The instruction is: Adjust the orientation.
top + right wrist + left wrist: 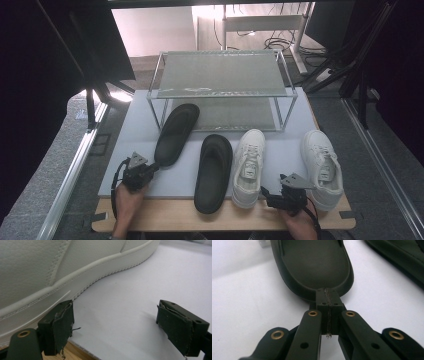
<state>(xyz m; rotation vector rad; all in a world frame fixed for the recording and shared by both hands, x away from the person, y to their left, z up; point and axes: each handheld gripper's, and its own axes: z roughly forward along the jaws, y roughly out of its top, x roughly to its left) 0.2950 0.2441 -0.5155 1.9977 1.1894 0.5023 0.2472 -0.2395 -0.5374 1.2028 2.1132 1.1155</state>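
Two black slippers and two white sneakers lie in a row on a pale mat [135,135]. My left gripper [152,168] is shut, its tips [327,300] against the heel rim of the left slipper [175,132] [312,265], with nothing visible between the jaws. The other slipper [214,170] [402,257] lies to its right. My right gripper [267,196] [115,315] stands open low over the mat, between the two sneakers. One of its fingers [58,327] is right beside the sole of the left sneaker [248,165] [37,270]. The right sneaker [322,167] lies apart.
A two-shelf metal rack [220,75] stands at the back of the mat, and the left slipper's toe reaches under its lower shelf. The wooden table edge [170,220] runs along the front. Dark stands and cables surround the table.
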